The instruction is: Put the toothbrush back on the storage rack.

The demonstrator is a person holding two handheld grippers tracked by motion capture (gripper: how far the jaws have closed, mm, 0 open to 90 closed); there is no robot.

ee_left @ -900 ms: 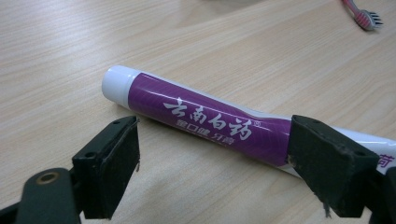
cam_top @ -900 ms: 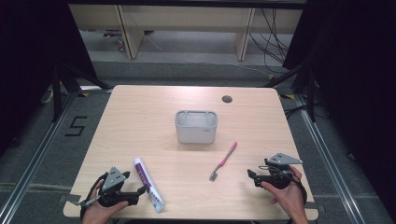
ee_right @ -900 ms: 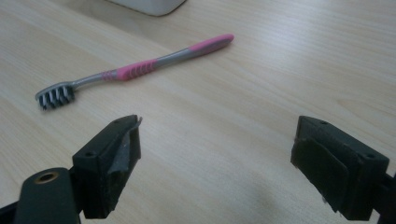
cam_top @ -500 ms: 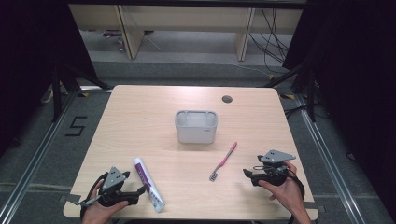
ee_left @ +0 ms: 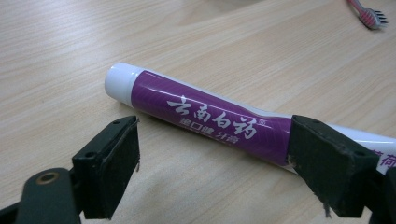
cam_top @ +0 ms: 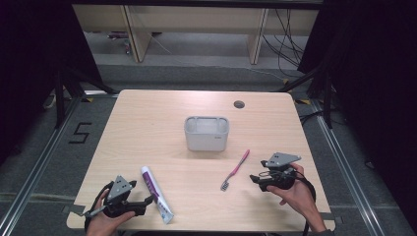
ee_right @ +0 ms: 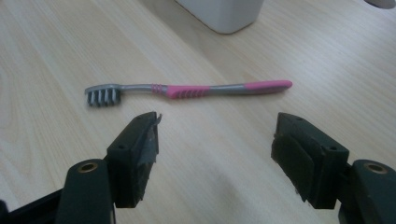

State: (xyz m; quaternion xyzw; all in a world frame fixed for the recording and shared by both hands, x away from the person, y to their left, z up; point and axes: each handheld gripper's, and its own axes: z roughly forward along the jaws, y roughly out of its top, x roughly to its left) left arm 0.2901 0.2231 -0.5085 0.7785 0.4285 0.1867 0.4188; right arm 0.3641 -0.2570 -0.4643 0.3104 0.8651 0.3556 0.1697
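A container (cam_top: 206,133) stands near the middle of the counter (cam_top: 147,118). Nearer the person and to its right, a toothbrush (cam_top: 235,169) lies at a slant, head toward the person. The right tongs (cam_top: 254,179) sit just right of it, apart. At the near left, a toothpaste tube (cam_top: 156,193) lies beside the left tongs (cam_top: 147,201), just right of them.

Purple-and-white toothpaste tube (ee_left: 210,122) lies flat near the table's front-left edge. Pink-and-grey toothbrush (ee_right: 187,90) lies flat right of centre, bristles toward the front.
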